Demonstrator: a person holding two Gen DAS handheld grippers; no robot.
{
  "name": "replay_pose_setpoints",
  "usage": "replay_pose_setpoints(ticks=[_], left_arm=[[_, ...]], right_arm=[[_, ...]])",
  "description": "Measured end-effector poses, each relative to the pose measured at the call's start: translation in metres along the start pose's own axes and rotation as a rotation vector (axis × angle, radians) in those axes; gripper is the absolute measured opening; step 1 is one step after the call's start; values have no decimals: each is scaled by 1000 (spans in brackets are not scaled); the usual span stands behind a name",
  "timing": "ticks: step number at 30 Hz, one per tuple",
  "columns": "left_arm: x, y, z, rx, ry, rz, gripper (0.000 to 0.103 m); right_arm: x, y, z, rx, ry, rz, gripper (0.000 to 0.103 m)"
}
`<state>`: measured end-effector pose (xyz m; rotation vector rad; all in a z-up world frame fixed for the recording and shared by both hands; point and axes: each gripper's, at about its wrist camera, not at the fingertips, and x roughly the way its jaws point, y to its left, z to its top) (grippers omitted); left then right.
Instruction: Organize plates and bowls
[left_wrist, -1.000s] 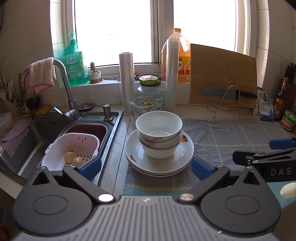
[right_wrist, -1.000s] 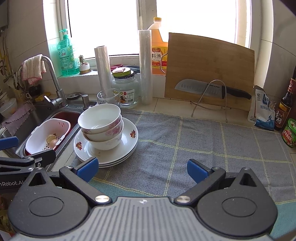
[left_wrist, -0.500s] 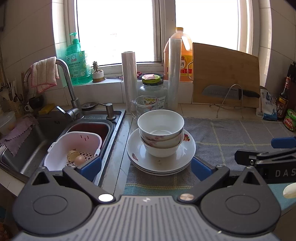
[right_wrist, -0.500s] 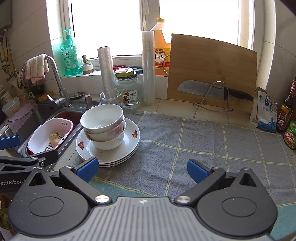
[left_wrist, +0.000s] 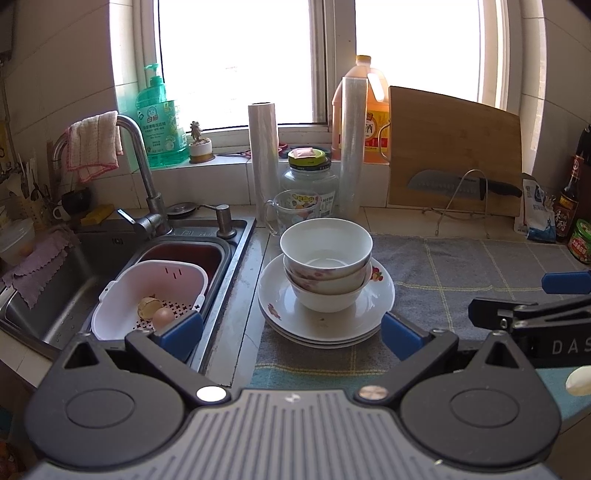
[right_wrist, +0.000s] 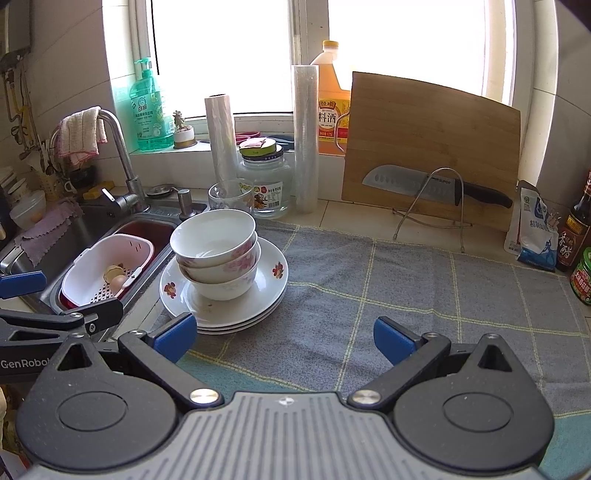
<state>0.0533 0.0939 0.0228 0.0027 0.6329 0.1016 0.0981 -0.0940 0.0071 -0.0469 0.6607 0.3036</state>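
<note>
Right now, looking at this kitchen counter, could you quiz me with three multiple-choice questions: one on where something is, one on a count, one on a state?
1. Where does the knife rest?
A. in the sink
B. against the cutting board
C. on the plates

2. How many bowls are stacked on the plates?
A. one
B. three
C. five

3. How are both grippers, left gripper and right gripper?
A. open, empty
B. shut on a bowl
C. shut on a plate

Answers: 1 B, the blade leans on the board; 2 B, three rims are nested; 3 A, the fingers are spread with nothing between them.
</note>
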Motion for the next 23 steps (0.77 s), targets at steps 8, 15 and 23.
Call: replay_pose_setpoints(ticks=[8,15,23], left_arm=[[-2,-4,1,-10,-3,26,102],[-3,-9,0,-12,-1,47,102],[-5,-10,-1,-17,-4,51,102]], right_arm=[[-1,-1,1,6,-9,-3,103],[-1,-3,-2,9,-12,-12,103],[-4,-6,-3,11,-18,-9,103]])
